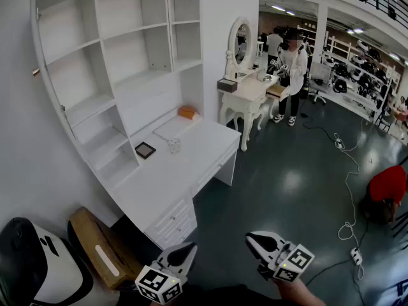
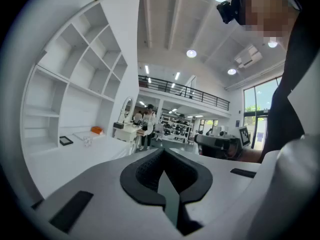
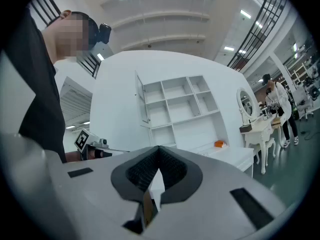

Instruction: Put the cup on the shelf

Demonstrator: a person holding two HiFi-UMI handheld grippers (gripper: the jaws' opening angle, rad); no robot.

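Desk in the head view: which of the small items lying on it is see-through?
The cup, standing in the middle. The flat frame left of it is dark, and the box farther back is orange.

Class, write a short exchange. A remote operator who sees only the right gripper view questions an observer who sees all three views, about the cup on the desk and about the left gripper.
Operator: My view shows the shelves but no cup. Where is it?
Observer: In the head view the cup stands on the desk top, just right of a black frame.
Operator: Is the left gripper carrying anything?
Observer: No. Its own view shows the left gripper with its jaws together and nothing between them.
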